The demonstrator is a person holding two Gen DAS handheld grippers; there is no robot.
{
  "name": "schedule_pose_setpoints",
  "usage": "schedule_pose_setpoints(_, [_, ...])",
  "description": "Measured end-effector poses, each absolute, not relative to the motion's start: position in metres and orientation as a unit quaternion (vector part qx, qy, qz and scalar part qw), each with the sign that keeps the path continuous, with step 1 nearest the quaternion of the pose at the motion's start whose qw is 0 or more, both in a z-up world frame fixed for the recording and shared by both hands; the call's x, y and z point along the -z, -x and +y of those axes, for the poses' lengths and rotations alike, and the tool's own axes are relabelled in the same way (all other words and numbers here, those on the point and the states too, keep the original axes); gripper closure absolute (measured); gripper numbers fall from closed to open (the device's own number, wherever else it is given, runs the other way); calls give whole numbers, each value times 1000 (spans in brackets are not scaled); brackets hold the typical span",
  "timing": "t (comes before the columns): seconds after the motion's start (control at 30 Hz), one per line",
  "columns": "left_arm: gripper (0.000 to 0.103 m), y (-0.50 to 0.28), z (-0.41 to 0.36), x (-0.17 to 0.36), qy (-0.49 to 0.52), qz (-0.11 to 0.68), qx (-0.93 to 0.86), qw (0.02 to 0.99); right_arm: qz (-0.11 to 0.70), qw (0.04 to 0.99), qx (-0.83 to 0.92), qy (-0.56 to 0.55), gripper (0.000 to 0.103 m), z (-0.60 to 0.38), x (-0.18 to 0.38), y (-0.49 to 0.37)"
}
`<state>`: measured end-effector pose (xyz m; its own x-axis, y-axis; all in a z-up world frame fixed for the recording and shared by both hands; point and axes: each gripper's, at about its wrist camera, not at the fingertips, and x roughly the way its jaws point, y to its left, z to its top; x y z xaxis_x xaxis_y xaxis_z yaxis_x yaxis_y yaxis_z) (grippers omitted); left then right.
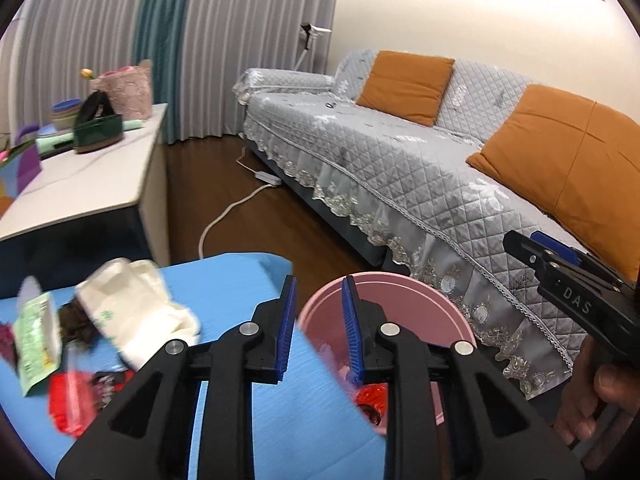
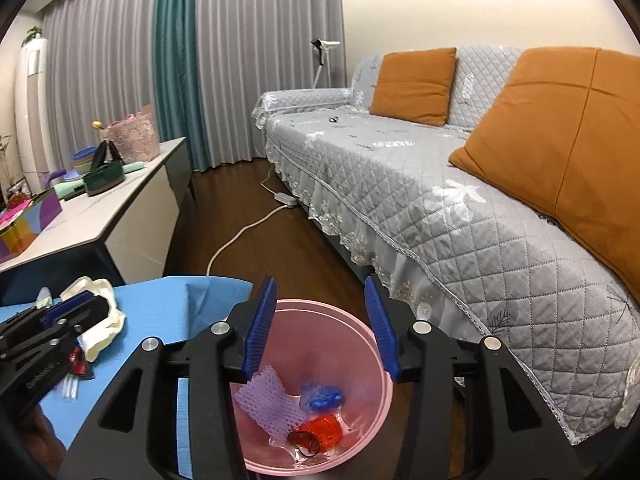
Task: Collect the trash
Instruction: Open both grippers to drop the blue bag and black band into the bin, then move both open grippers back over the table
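A pink bin [image 2: 360, 432] stands on the floor beside a blue table [image 1: 224, 288]. In it lie a purple foam net [image 2: 268, 404], a blue wrapper [image 2: 320, 396] and a red wrapper [image 2: 324, 430]. My right gripper [image 2: 322, 324] is open and empty, directly above the bin. My left gripper [image 1: 319, 328] is open and empty over the table's right edge, next to the bin [image 1: 420, 304]. On the table lie a white crumpled bag [image 1: 132, 312], a green packet [image 1: 36, 344] and red wrappers [image 1: 68, 404]. The right gripper also shows in the left wrist view [image 1: 520, 244].
A grey-covered sofa [image 2: 460, 208] with orange cushions [image 2: 568, 132] runs along the right. A white sideboard [image 2: 100, 216] with bags and bowls stands at the left. A white cable [image 2: 244, 232] lies on the dark wood floor between them.
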<state>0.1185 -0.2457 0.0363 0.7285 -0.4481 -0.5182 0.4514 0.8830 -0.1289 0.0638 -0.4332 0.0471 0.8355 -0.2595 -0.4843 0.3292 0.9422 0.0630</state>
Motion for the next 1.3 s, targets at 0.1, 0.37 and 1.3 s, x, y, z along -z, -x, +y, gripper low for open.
schedule_pose_setpoints(0.1, [80,-108,-222,-41,5,273,228,935,238,958,143,-77,56,-423,-51,-58])
schedule_pose_setpoints(0.37, [80,-81,-145,-44,21,265,177,948,226,965,99,-90,56,-383,-62,-51])
schedule_pose_setpoints(1.3, [79,-120,26,12,31,276,-36,960,303,948,-38,-93,59,-247,5,-137])
